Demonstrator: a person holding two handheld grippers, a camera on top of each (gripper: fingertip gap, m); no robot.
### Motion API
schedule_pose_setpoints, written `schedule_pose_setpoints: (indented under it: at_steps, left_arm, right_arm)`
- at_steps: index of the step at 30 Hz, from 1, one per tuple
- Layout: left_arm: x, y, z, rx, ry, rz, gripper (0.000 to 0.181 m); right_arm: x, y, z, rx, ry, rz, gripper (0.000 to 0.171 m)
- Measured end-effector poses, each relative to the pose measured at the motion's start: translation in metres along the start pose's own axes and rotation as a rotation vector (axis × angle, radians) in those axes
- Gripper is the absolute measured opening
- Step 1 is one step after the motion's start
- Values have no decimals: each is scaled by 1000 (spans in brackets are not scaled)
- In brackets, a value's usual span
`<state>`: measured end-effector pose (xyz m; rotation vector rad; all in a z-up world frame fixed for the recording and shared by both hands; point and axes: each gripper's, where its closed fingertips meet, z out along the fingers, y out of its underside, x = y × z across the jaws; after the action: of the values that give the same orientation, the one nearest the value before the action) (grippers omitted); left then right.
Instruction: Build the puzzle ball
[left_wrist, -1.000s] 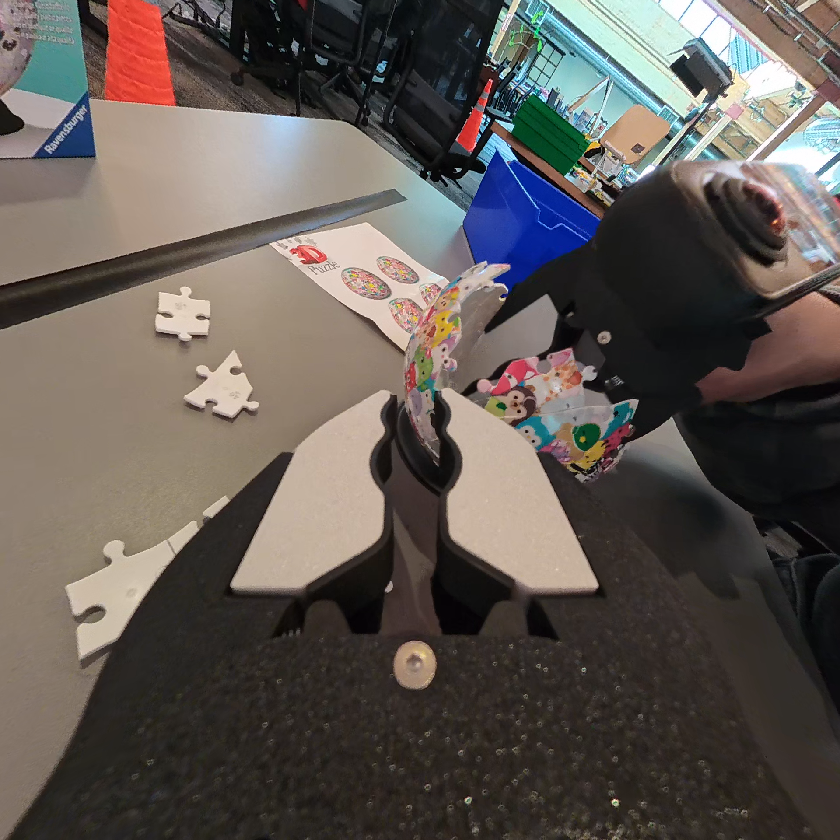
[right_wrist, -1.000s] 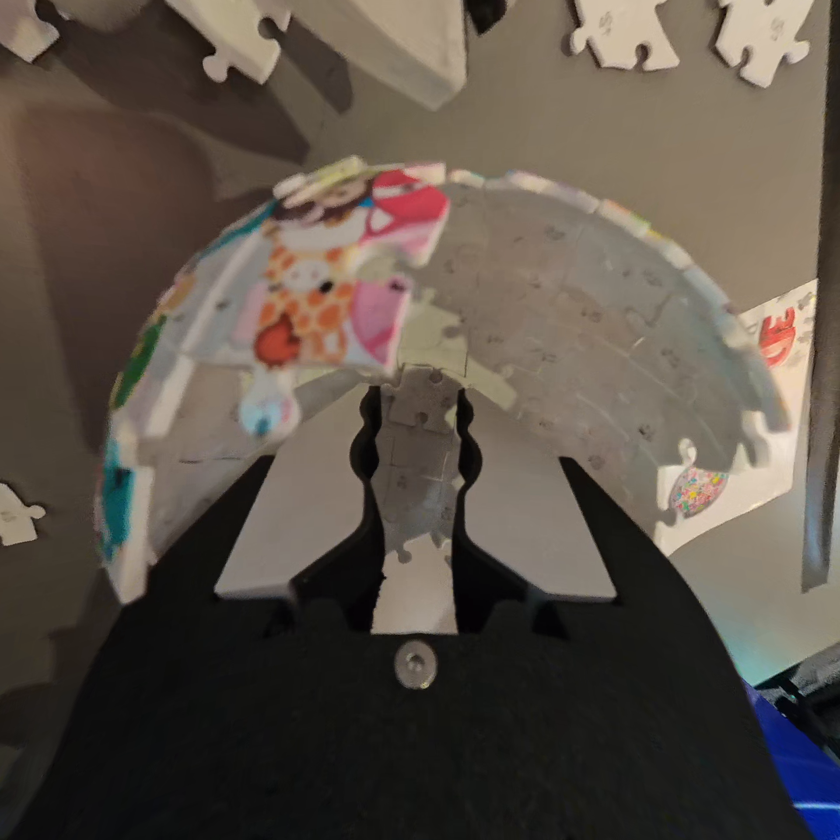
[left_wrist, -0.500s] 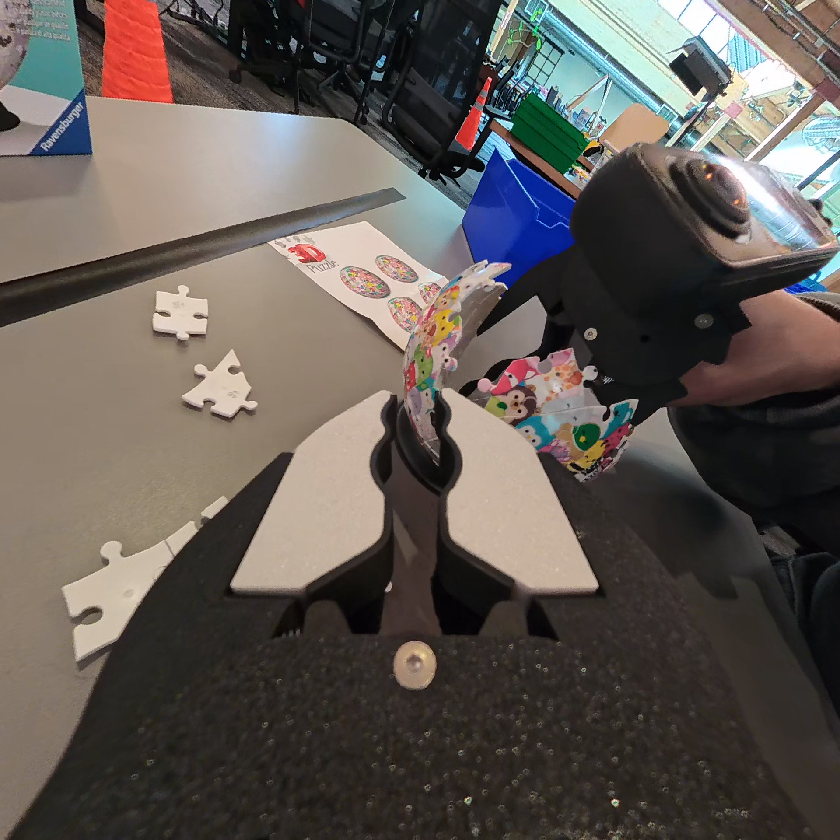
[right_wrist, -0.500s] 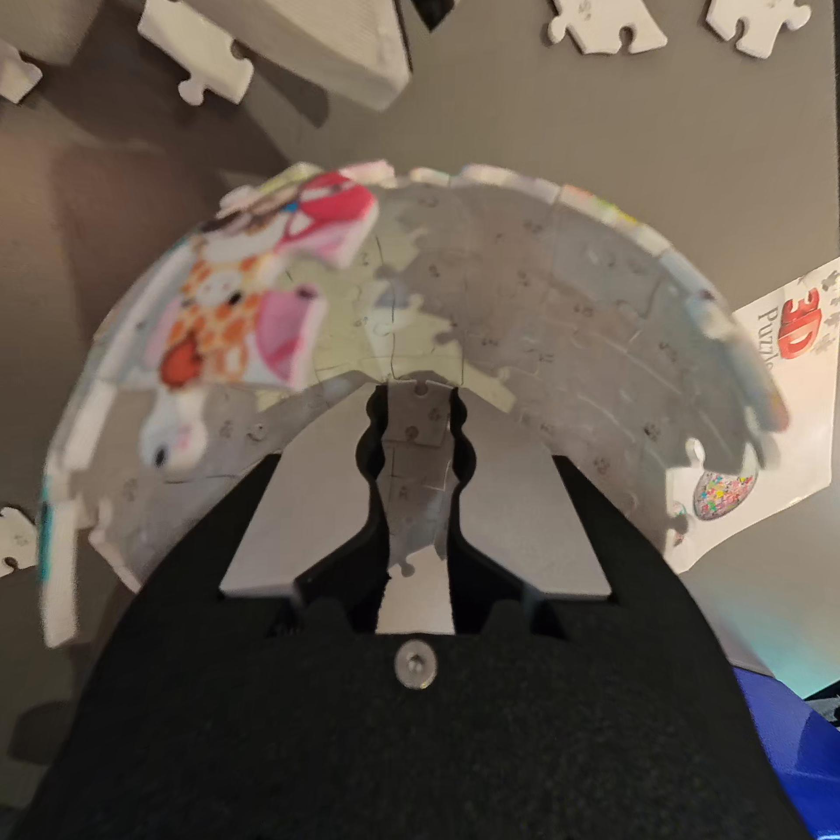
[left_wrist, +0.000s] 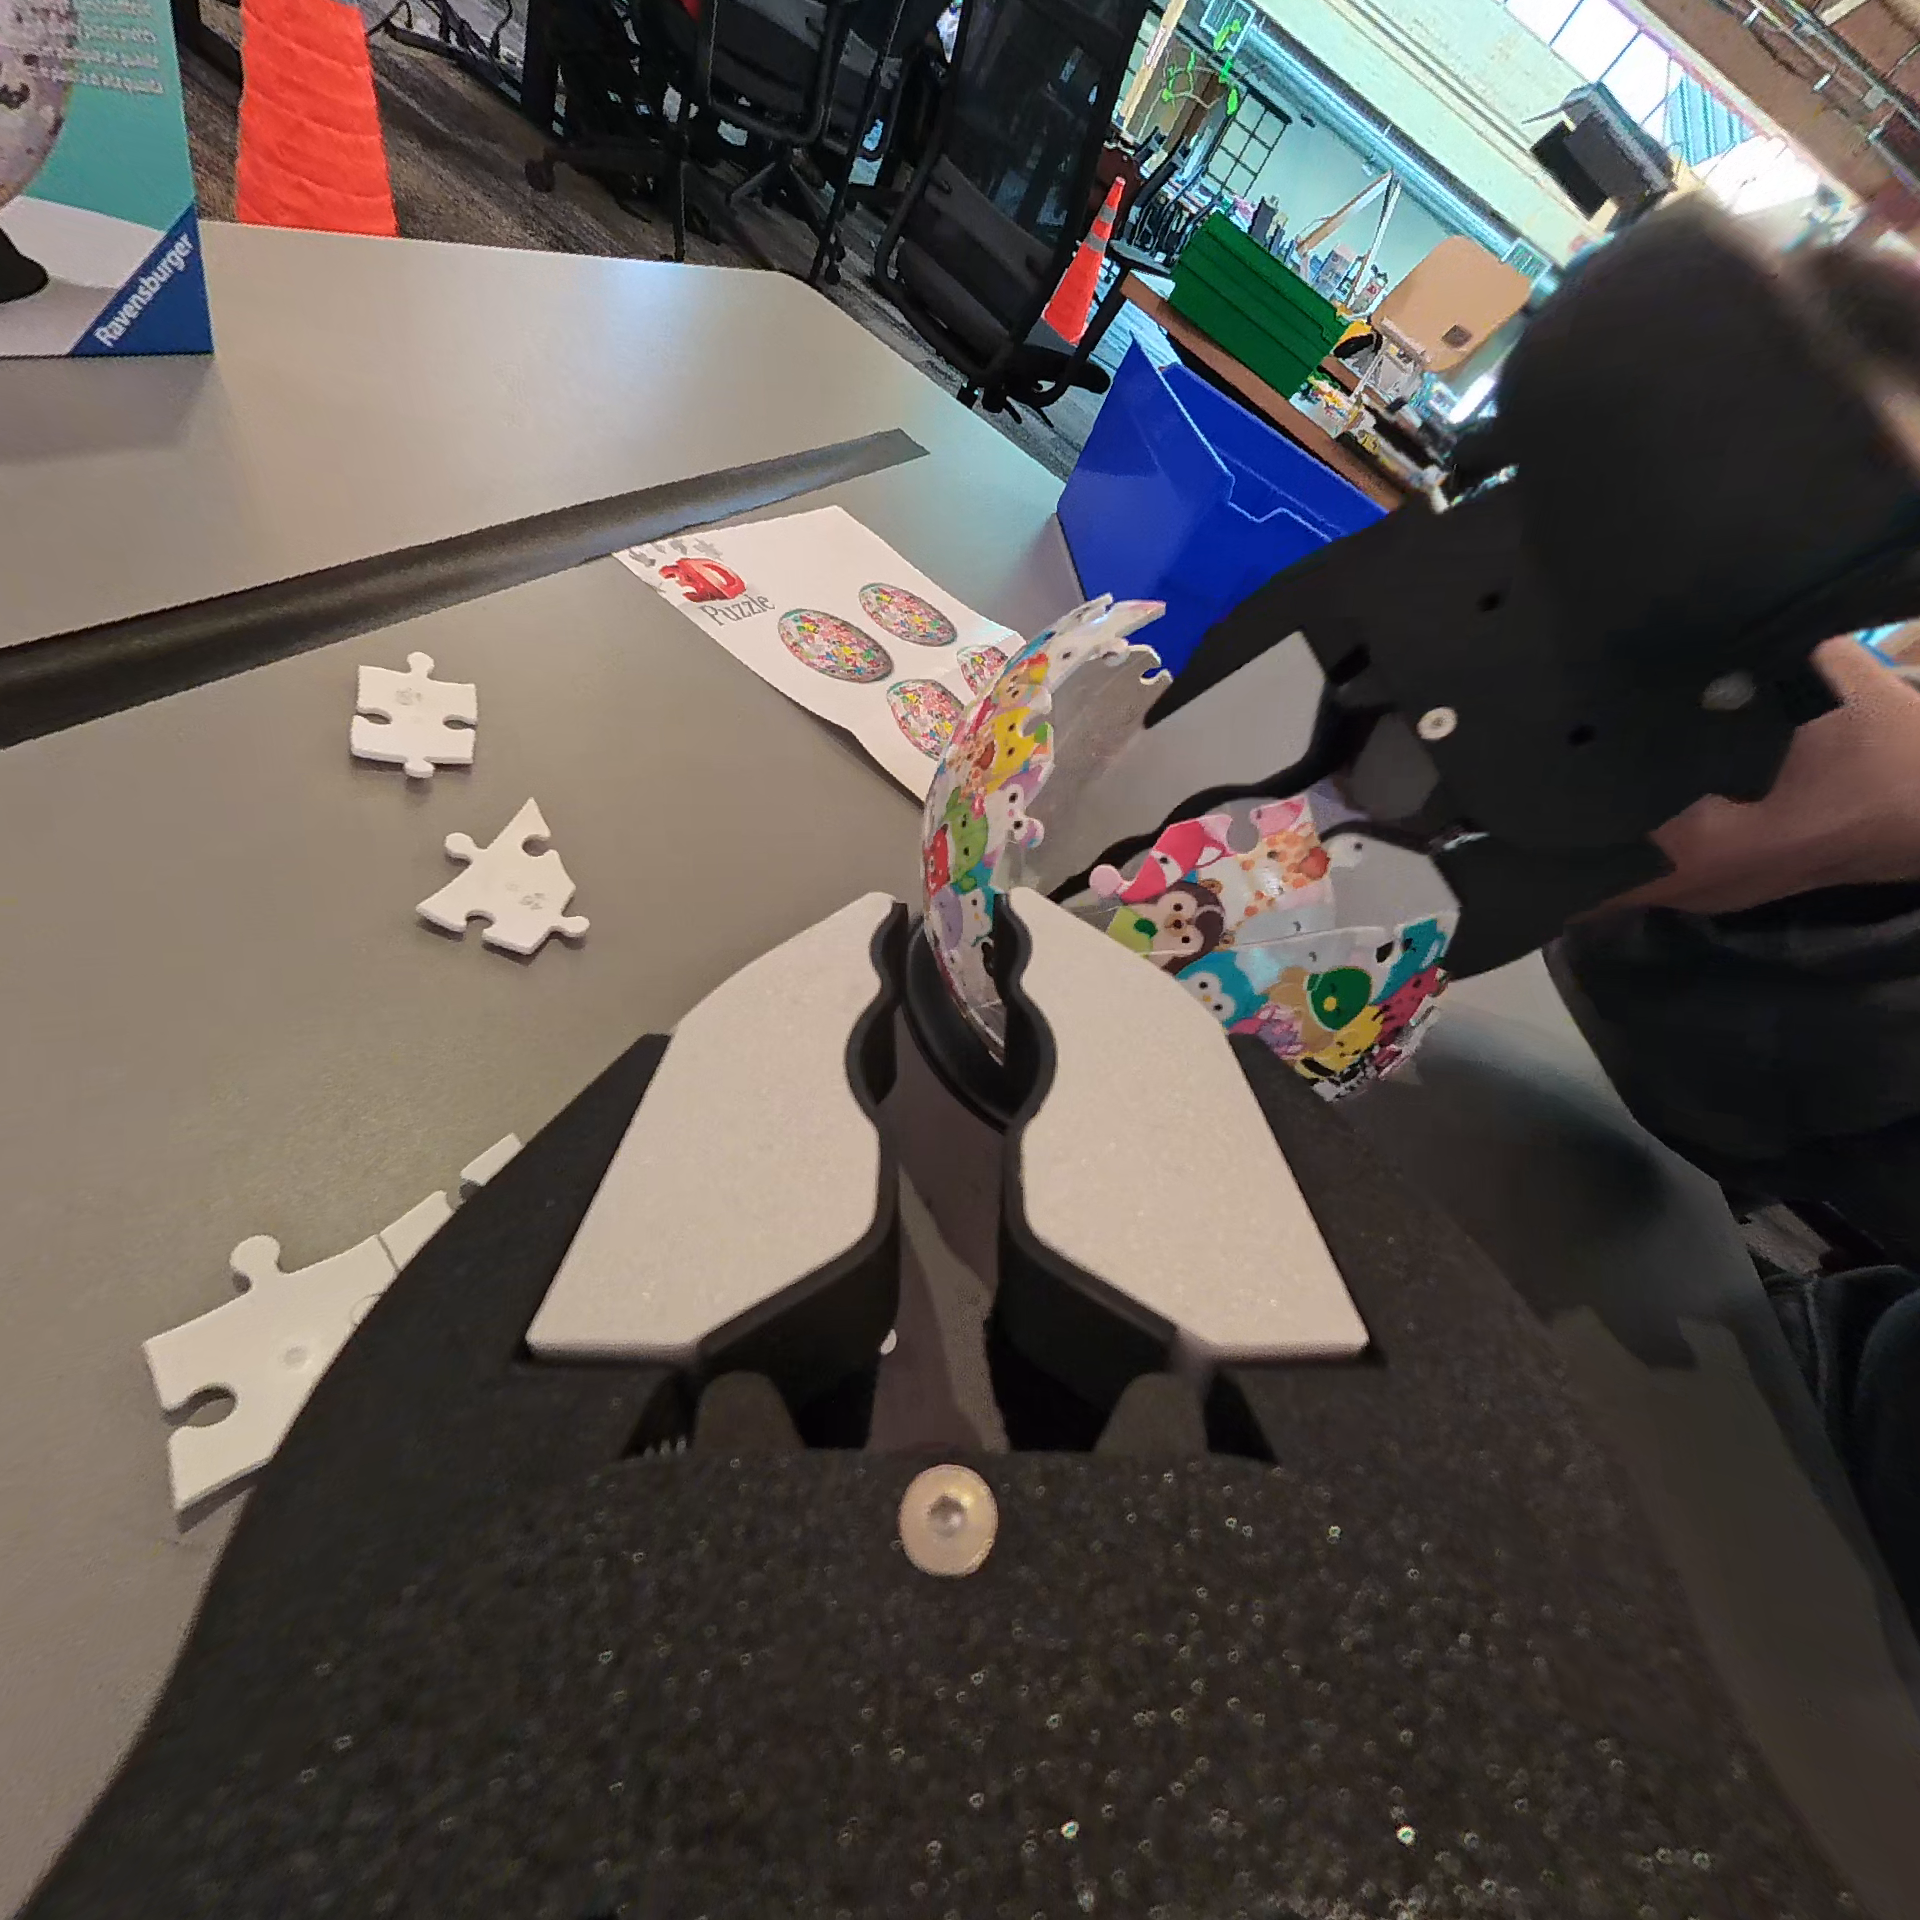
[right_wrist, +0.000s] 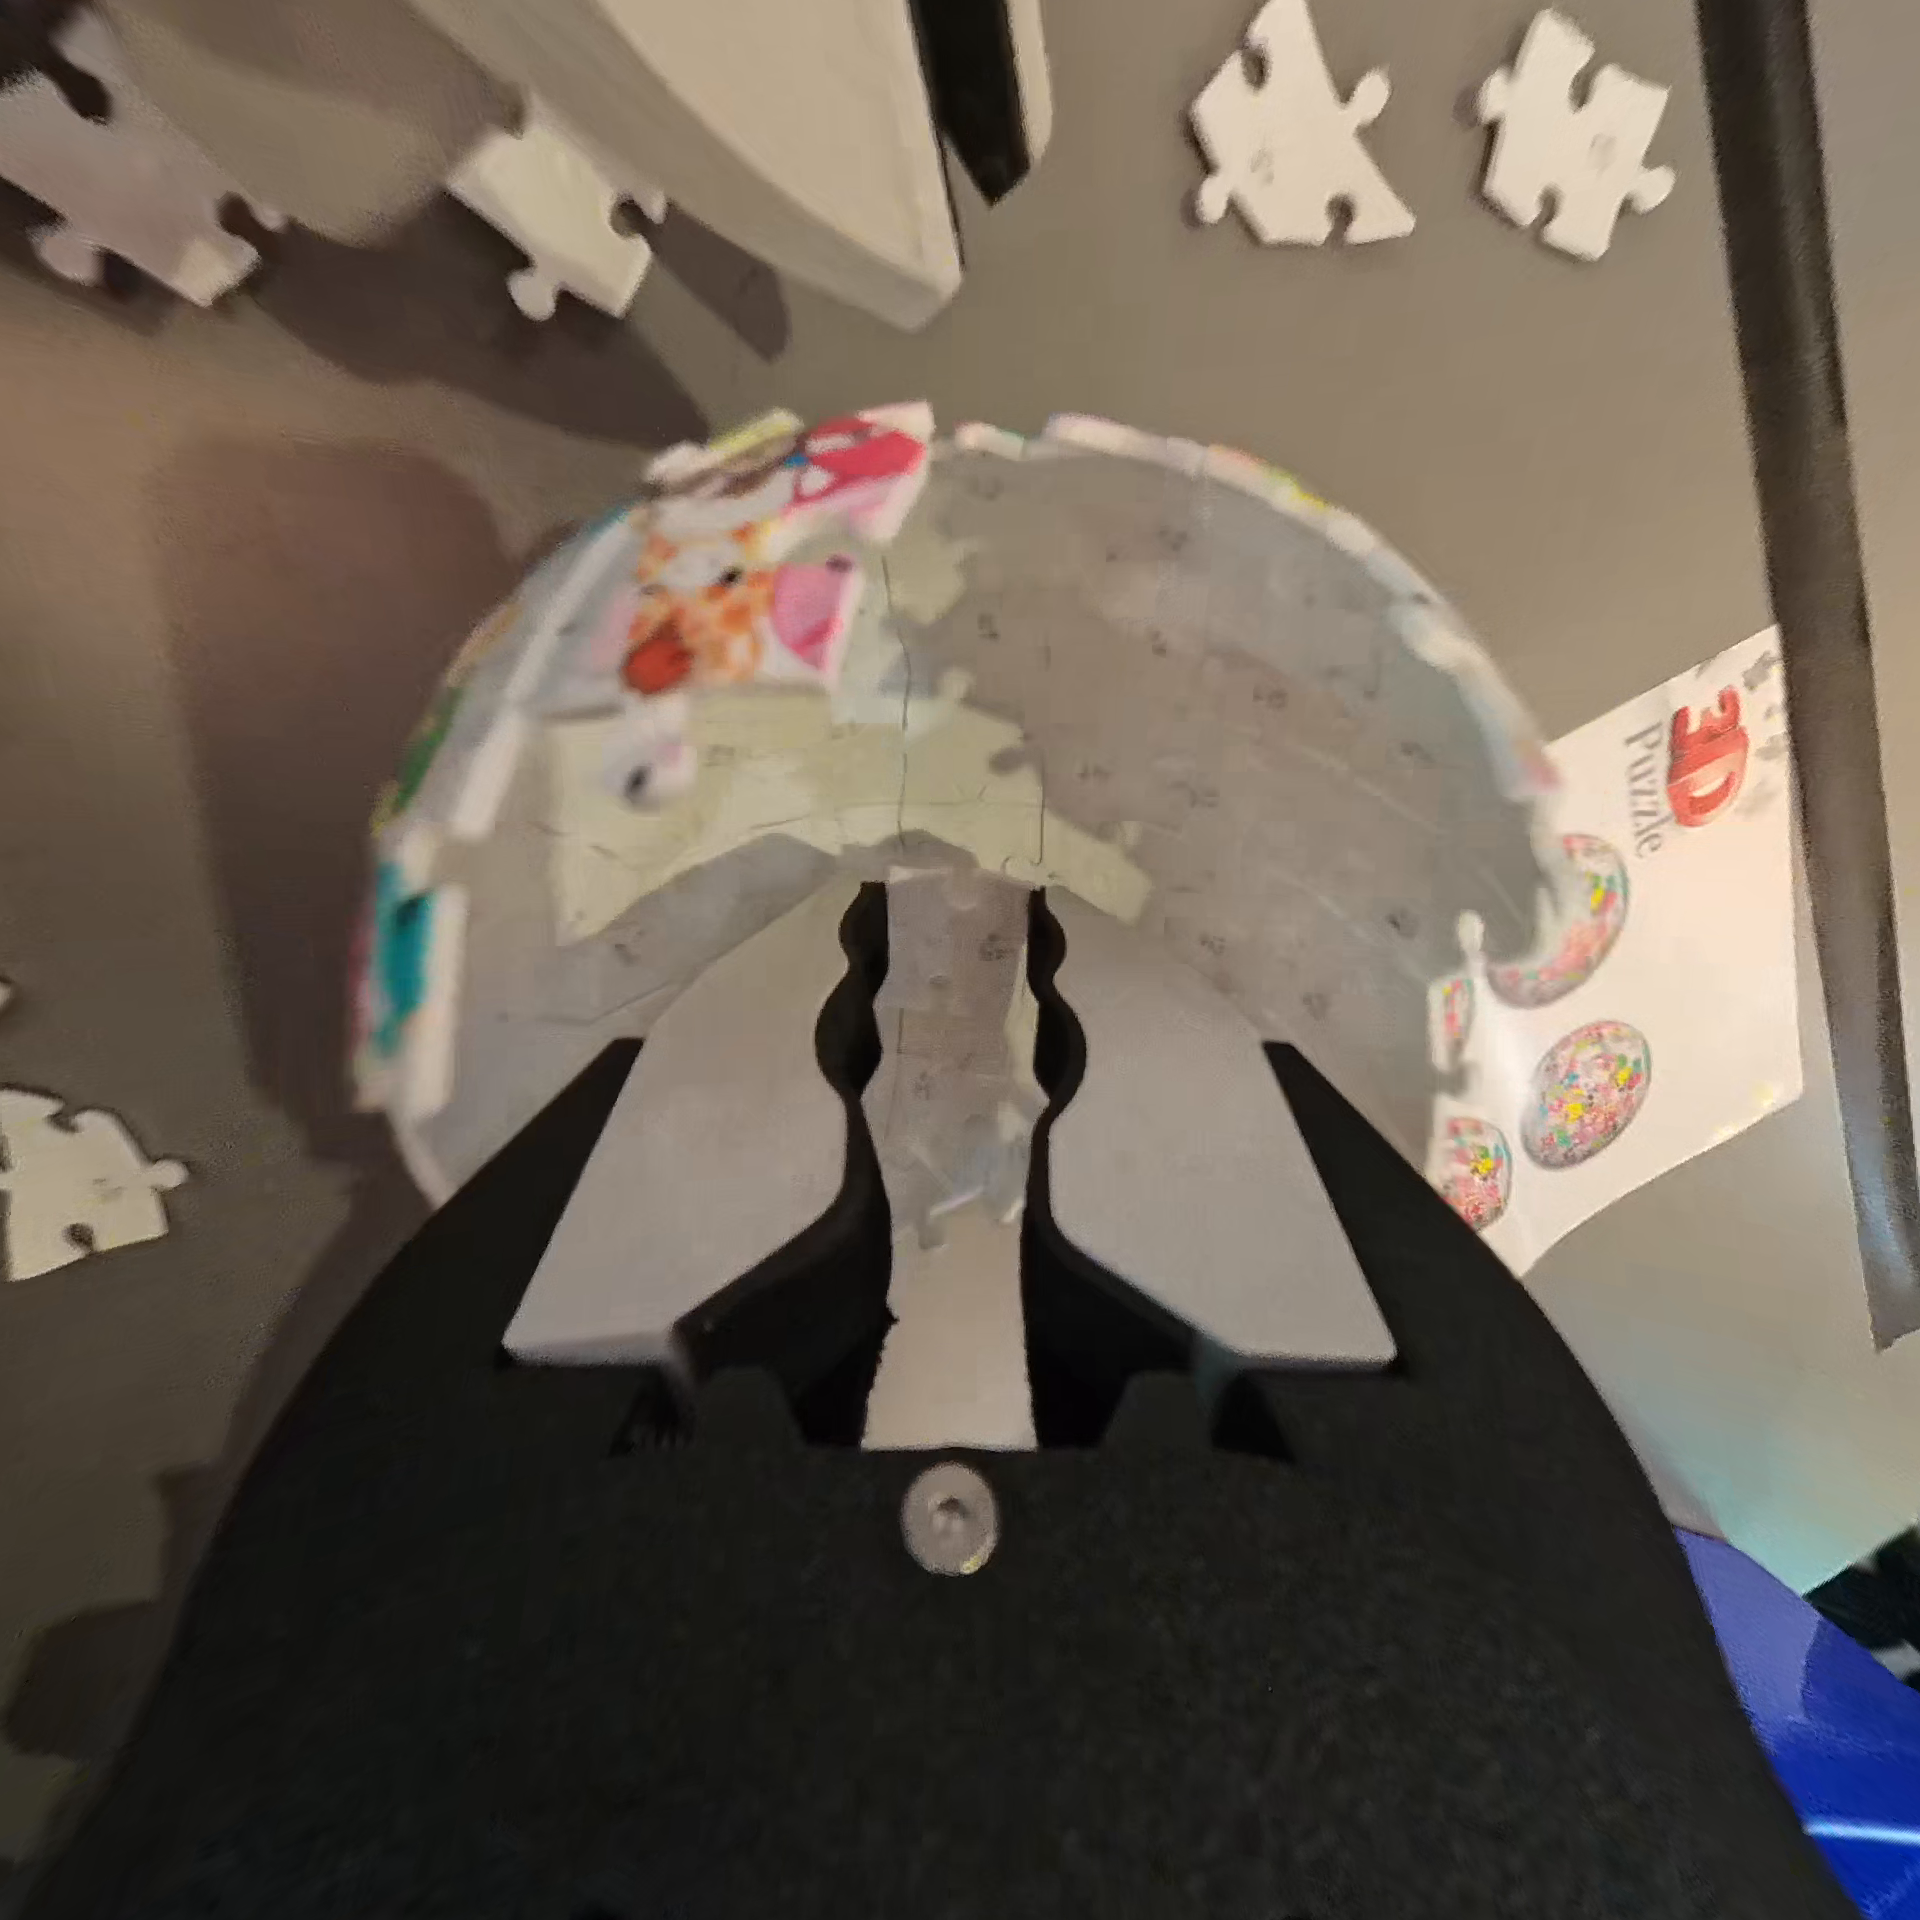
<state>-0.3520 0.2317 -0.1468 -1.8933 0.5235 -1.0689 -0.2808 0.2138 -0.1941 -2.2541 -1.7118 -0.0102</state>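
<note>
My left gripper (left_wrist: 971, 940) is shut on the lower edge of a curved, colourful puzzle-ball section (left_wrist: 987, 769) that stands upright above the grey table (left_wrist: 260, 987). My right gripper (right_wrist: 956, 904) is shut on a second curved section (left_wrist: 1288, 935) and holds it against the right side of the first. In the right wrist view the two sections form one bowl-like shell (right_wrist: 1195, 727), grey inner side towards me and a colourful patch (right_wrist: 727, 613) at the upper left. I cannot tell whether their edges are locked together. The right gripper's black body (left_wrist: 1558, 675) is blurred.
Loose white pieces lie face down on the table (left_wrist: 414, 717) (left_wrist: 509, 883) (left_wrist: 281, 1340), also in the right wrist view (right_wrist: 1299, 145) (right_wrist: 1569, 156) (right_wrist: 73, 1174). An instruction sheet (left_wrist: 831, 623) lies behind the shell. A puzzle box (left_wrist: 94, 177), black strip (left_wrist: 416, 582) and blue bin (left_wrist: 1195, 499) lie farther off. Some 9 cm of space lies between my two pairs of fingers. From the right gripper's tips to the bowl-like shell (right_wrist: 1195, 727) is close to 4 cm.
The right gripper has swung and tilted while keeping its section against the left one. In its view the shell has shifted right and more of the instruction sheet shows. The left gripper has stayed still.
</note>
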Motion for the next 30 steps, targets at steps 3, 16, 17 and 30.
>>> schedule_pose_setpoints:
  at_steps: [3,16,17,30]
  left_arm:
    - [0,-1,0,4,-3,2,15]
    - [0,-1,0,2,-30,45,14]
    - [0,-1,0,3,-32,46,14]
    - [1,0,1,-3,-31,46,13]
  right_arm:
    - [-4,-5,-25,67,-19,19,26]
    - [-113,142,-33,-38,-244,-27,26]
    - [-112,141,-29,9,-207,-57,27]
    - [-102,146,-47,259,-57,181,38]
